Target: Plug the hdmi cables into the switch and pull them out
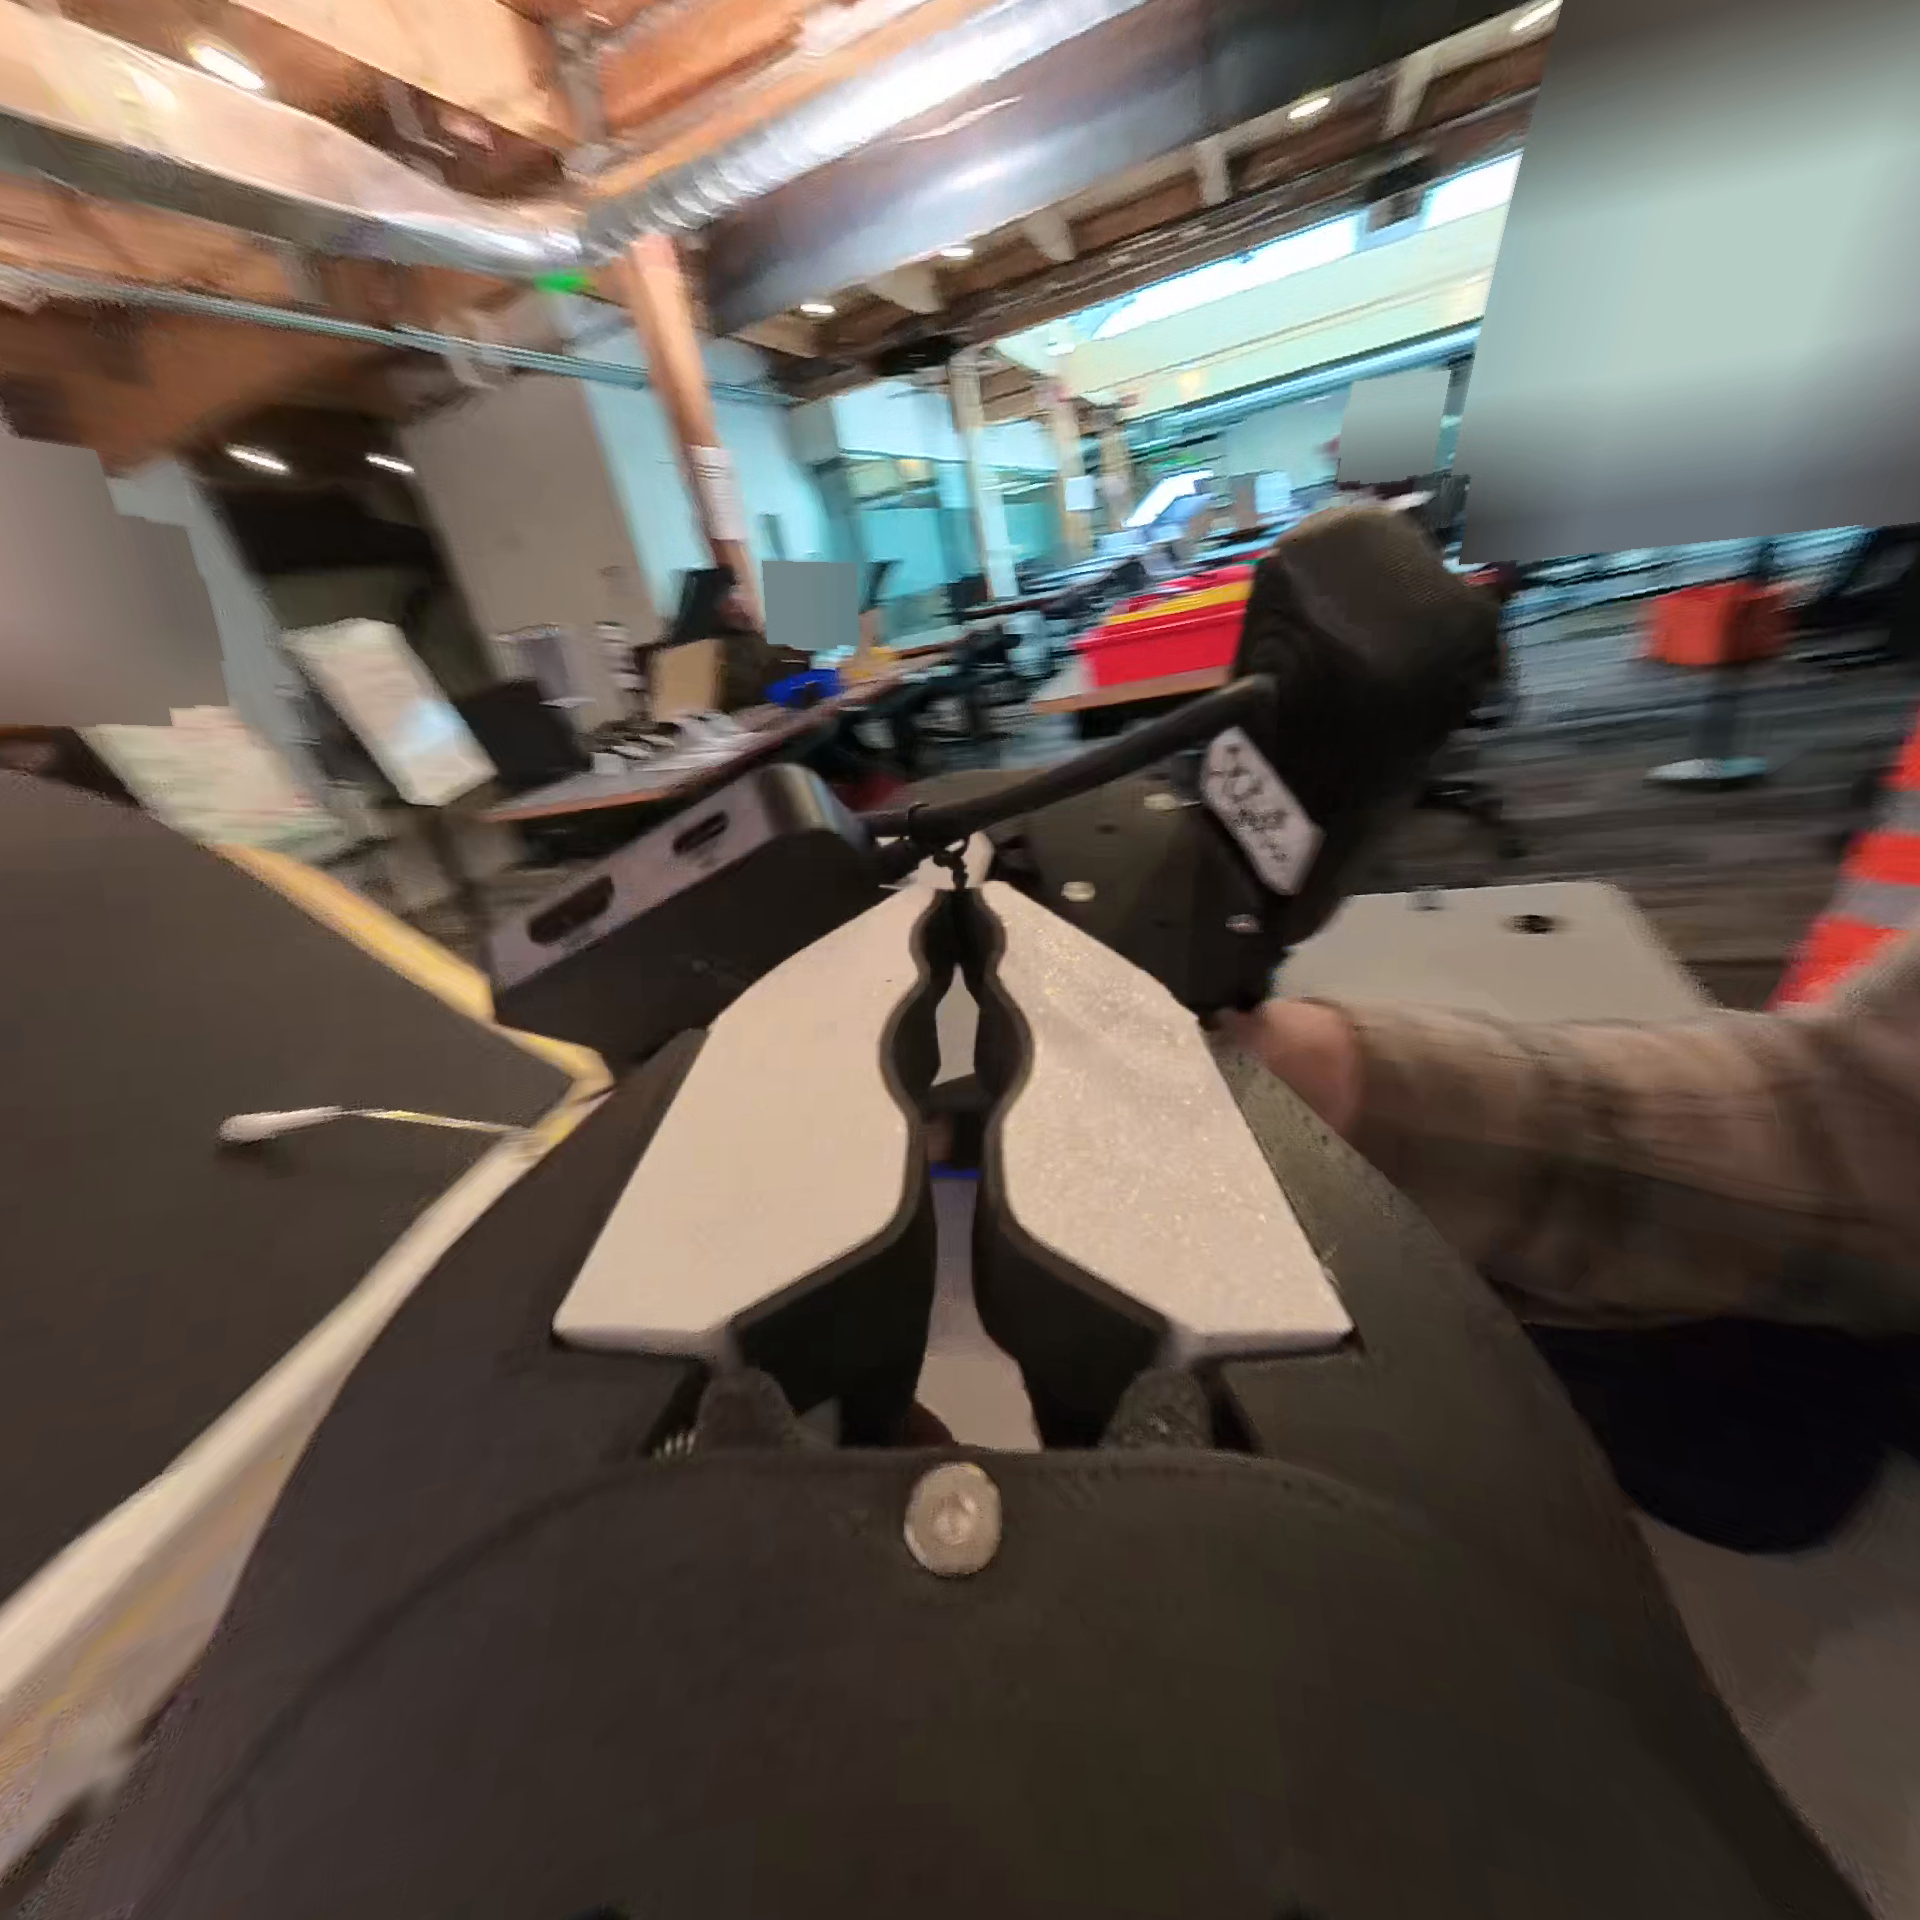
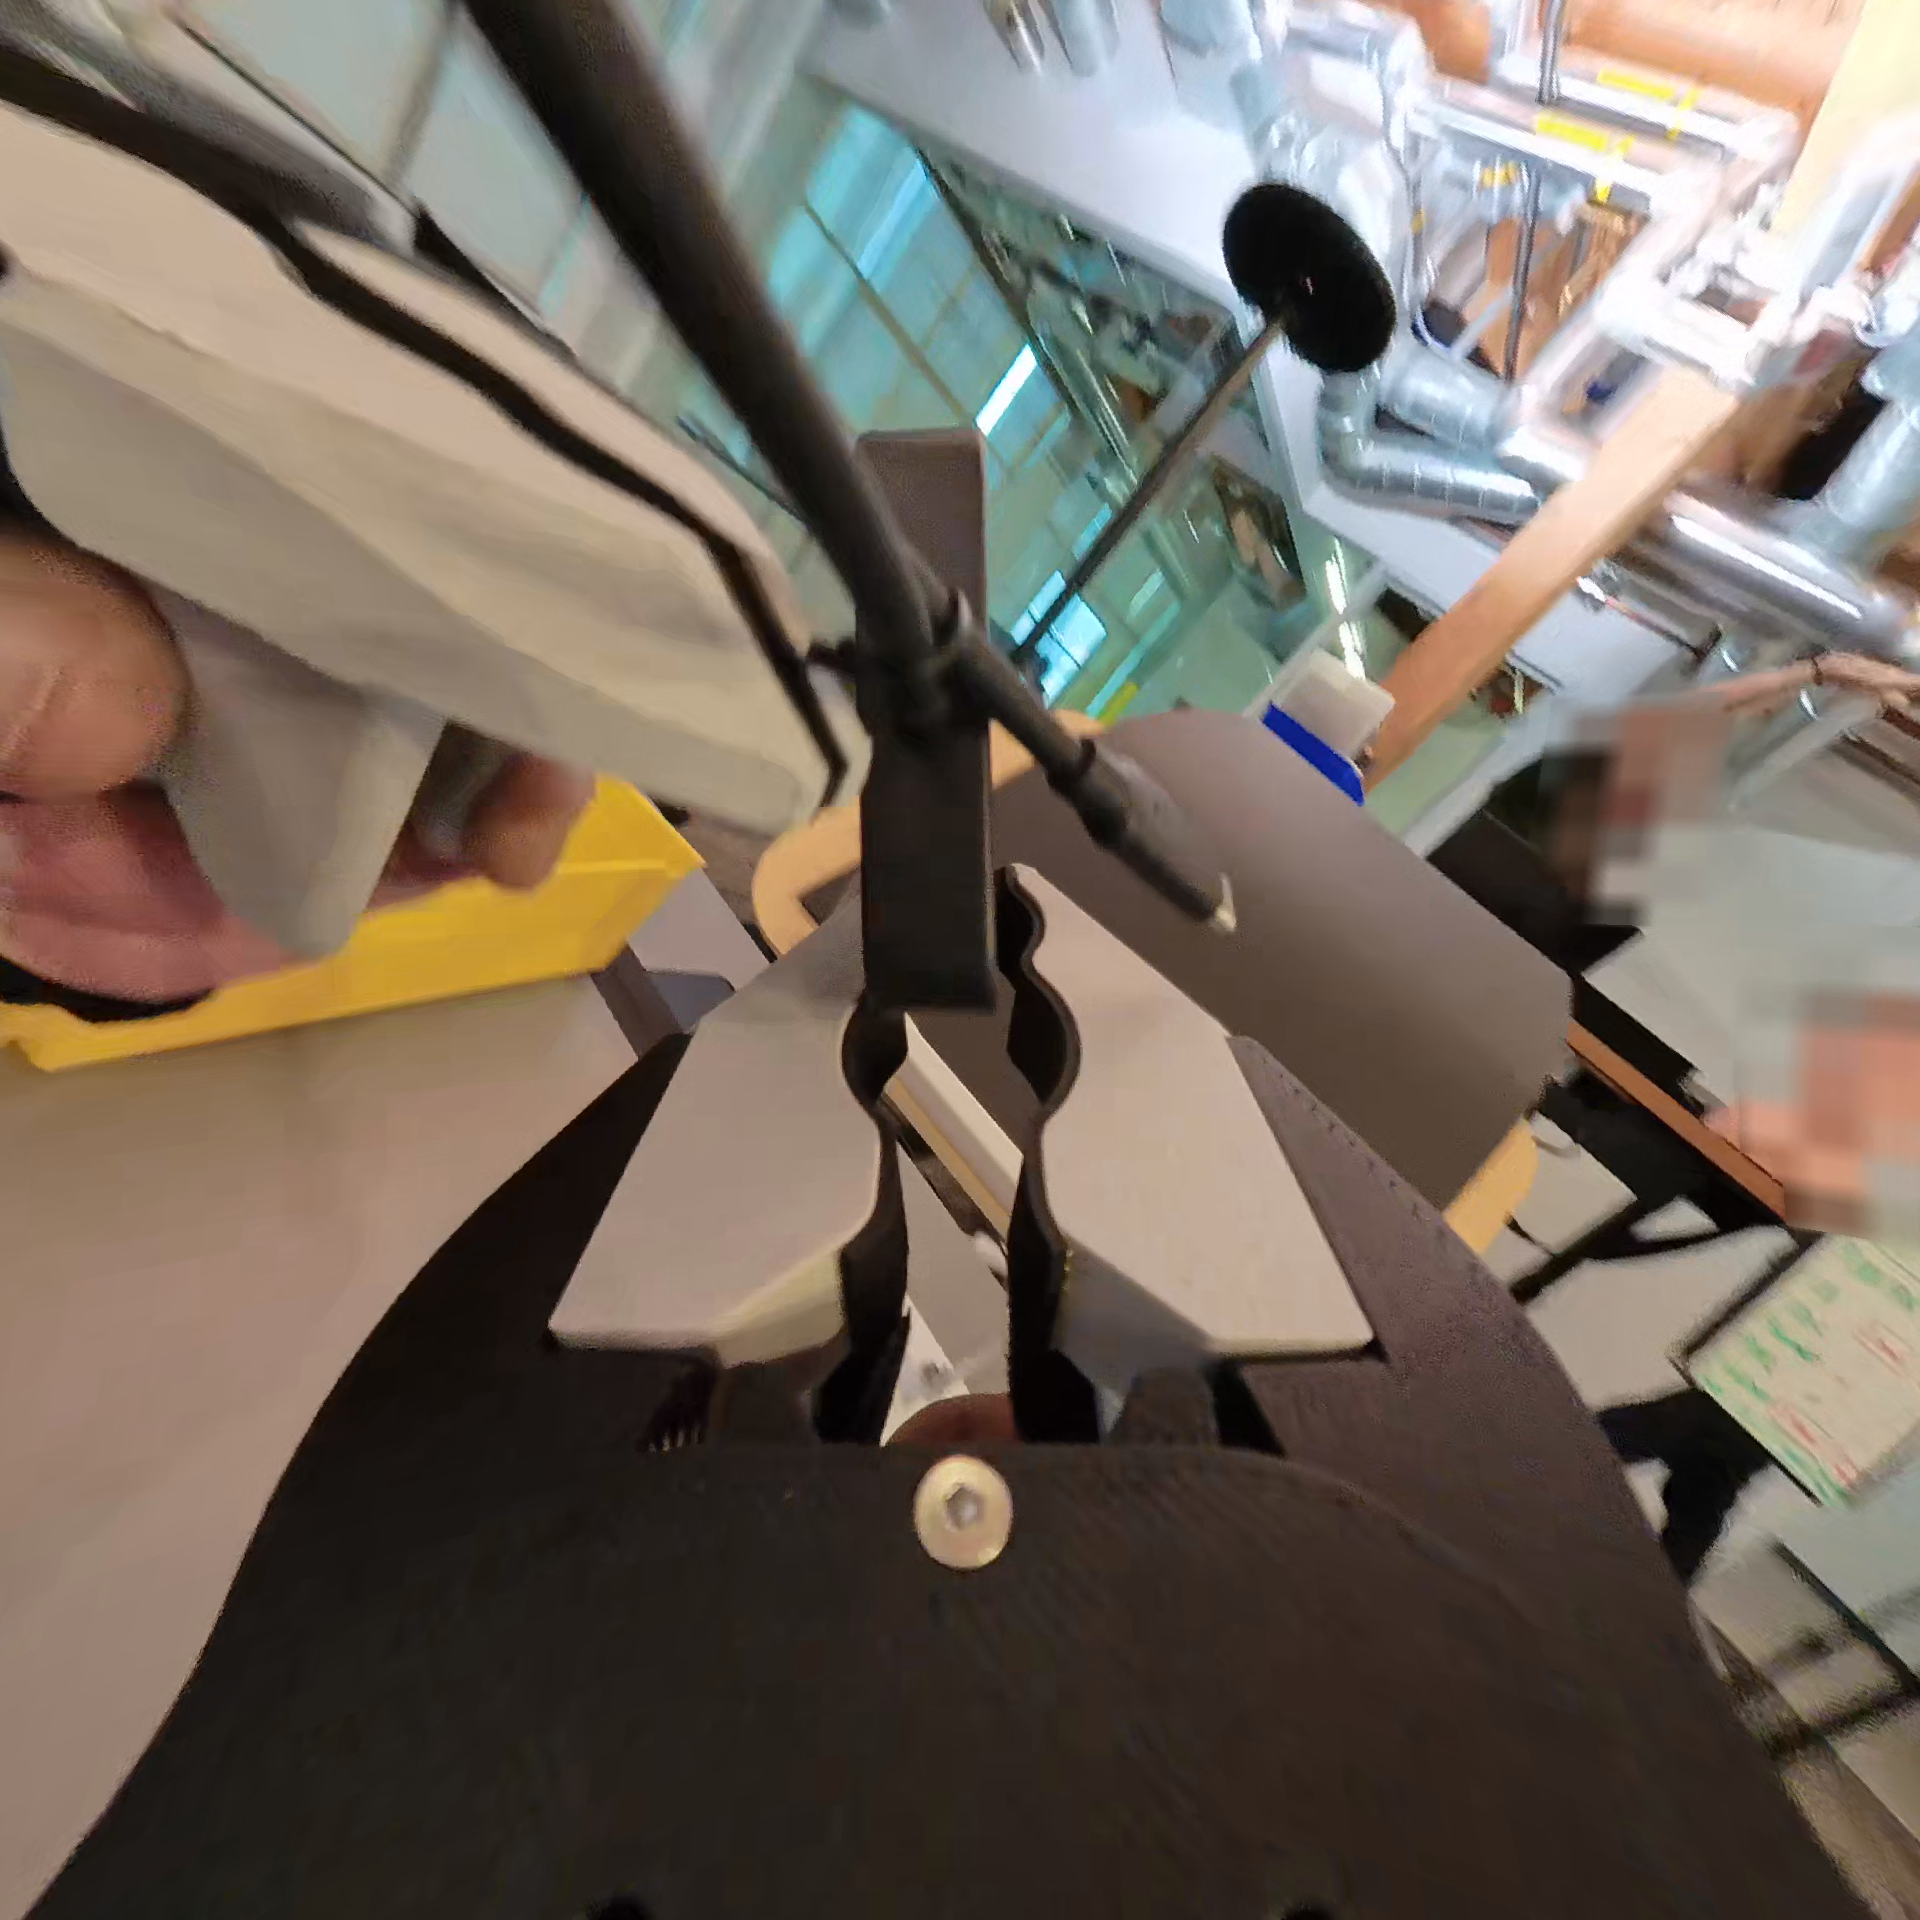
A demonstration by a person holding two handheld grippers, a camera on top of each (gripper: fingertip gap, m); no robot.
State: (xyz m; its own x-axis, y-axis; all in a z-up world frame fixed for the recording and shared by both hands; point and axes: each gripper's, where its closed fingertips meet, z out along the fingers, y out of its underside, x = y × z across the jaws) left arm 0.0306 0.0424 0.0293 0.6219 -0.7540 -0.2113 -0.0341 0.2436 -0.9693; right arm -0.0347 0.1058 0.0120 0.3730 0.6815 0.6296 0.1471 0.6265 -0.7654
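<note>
One black HDMI cable (image 2: 1039, 727) shows in the right wrist view, its metal-tipped plug (image 2: 1153, 842) hanging free in the air past the fingertips, plugged into nothing. A flat black tab (image 2: 925, 727) is tied to that cable, and the right gripper (image 2: 935, 935) pinches the lower end of this tab between its nearly closed tips. The left wrist view shows what may be the same cable (image 1: 1091, 758), though blur makes that unsure; it runs across just beyond the left gripper (image 1: 961, 914), whose tips are pressed together on a small dark tie hanging from it.

One switch (image 1: 675, 883), a dark box, appears only in the left wrist view, lying tilted just left of the fingertips, with three open ports visible along its near face. Nothing is plugged into those three.

Only the left view shows one black-gloved hand (image 1: 1340, 727) closed around the cable to the right, and a white table (image 1: 1455, 956) beneath. Only the right view shows one yellow bin (image 2: 416, 935) on the table at left, and a bare hand (image 2: 83, 748) gripping a pale device.
</note>
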